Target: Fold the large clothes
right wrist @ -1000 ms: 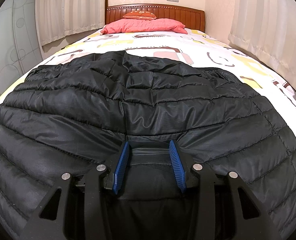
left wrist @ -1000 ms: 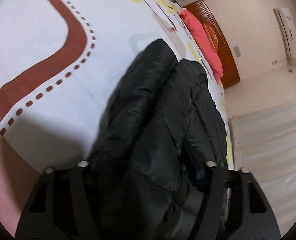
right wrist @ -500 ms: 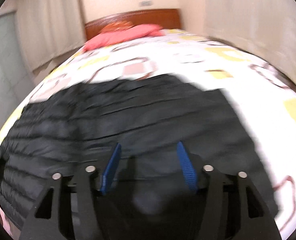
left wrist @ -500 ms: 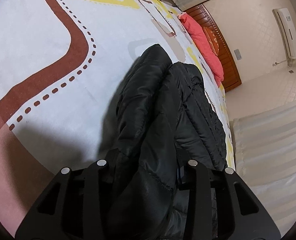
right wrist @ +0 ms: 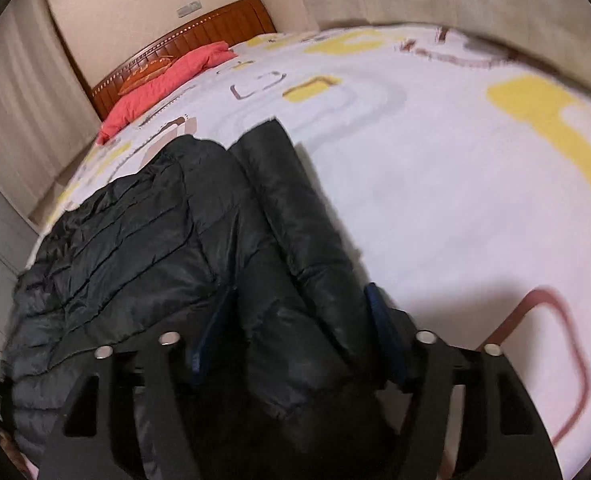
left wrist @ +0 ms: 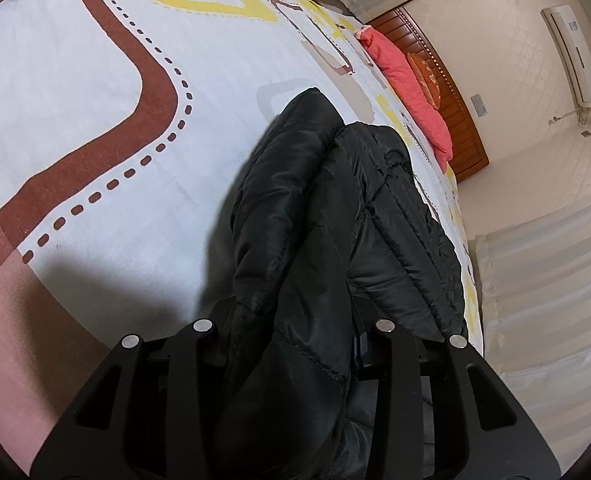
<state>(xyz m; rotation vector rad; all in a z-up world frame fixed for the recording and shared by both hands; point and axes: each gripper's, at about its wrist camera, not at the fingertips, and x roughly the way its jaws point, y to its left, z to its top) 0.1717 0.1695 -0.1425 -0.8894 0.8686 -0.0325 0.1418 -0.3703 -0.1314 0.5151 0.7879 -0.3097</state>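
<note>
A black quilted puffer jacket lies on the patterned bed sheet, bunched into long folds running toward the headboard. My left gripper is shut on a thick fold of the jacket's near end; the fabric hides its pads. In the right wrist view the jacket spreads to the left, with a long padded fold along its right edge. My right gripper straddles that fold near its end. The blue pads stand wide on either side of it, open.
A red pillow lies against the wooden headboard at the far end. White sheet stretches right of the jacket. Curtains hang beside the bed, and an air conditioner is on the wall.
My left gripper's jaws came together on the jacket fold. My right gripper opened, let go of the jacket's middle hem, slid right and rolled, and now sits over the right-edge fold.
</note>
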